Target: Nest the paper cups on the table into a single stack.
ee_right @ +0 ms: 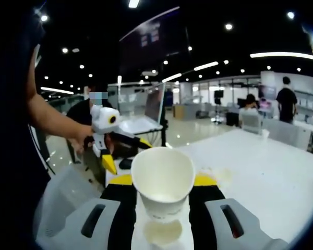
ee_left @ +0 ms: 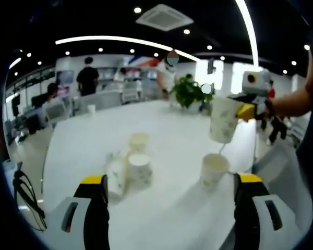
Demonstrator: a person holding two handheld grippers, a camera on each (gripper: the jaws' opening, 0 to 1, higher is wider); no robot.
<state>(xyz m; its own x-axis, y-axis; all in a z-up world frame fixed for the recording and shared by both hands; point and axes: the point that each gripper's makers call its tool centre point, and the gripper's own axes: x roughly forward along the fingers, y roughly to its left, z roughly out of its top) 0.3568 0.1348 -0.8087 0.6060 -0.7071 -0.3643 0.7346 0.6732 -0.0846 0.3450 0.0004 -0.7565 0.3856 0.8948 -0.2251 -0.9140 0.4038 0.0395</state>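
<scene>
**A:** Where do you have the cups?

**B:** In my right gripper view, my right gripper (ee_right: pixel 161 195) pinches one paper cup (ee_right: pixel 163 187) between its jaws, mouth toward the camera, held above the white table (ee_right: pixel 271 177). Below it sits another cup (ee_right: pixel 159 232), seen from above. The left gripper view shows that held cup (ee_left: pixel 223 120) up in the air at the right, hanging over the cup on the table (ee_left: pixel 214 169).

**A:** And your left one?

**B:** My left gripper (ee_left: pixel 169 208) is spread wide with nothing between its jaws, hovering low over the table. Ahead of it I see three more cups: one upright (ee_left: pixel 140 169), one lying tipped over just beside it (ee_left: pixel 116 174), and one farther back (ee_left: pixel 139 141).

**A:** Anything else around?

**B:** A potted plant (ee_left: pixel 190 92) stands at the far end of the table, and people are standing in the office behind it.
</scene>
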